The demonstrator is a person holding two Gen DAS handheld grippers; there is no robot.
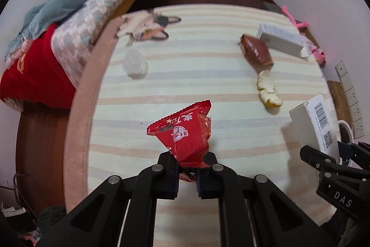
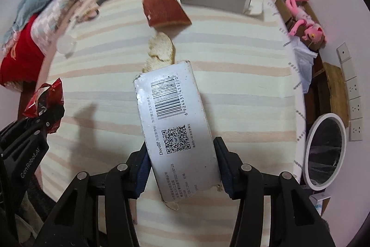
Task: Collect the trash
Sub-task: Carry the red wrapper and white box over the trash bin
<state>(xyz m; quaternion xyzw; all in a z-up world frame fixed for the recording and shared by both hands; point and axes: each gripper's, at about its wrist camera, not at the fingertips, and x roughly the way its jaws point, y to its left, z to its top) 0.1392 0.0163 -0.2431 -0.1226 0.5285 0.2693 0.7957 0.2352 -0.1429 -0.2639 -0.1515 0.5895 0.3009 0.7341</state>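
Observation:
My left gripper (image 1: pixel 187 166) is shut on a red snack wrapper (image 1: pixel 185 131) and holds it above the striped rug (image 1: pixel 185 61). My right gripper (image 2: pixel 180 161) is shut on a white barcoded box (image 2: pixel 173 119), also lifted over the rug. The wrapper also shows at the left of the right wrist view (image 2: pixel 46 103), and the box at the right of the left wrist view (image 1: pixel 312 122). On the rug lie a brown wrapper (image 1: pixel 255 50), a piece of fruit peel (image 1: pixel 268 89), a long white box (image 1: pixel 279 38) and a clear plastic lid (image 1: pixel 135 64).
A bed (image 1: pixel 81 4) with a teal blanket borders the rug on the left. A white-rimmed bin (image 2: pixel 326 149) with a dark liner stands right of the rug by wall sockets (image 2: pixel 353 98). A pink plush toy (image 2: pixel 305 24) and a plastic bag (image 2: pixel 304 61) lie at the right.

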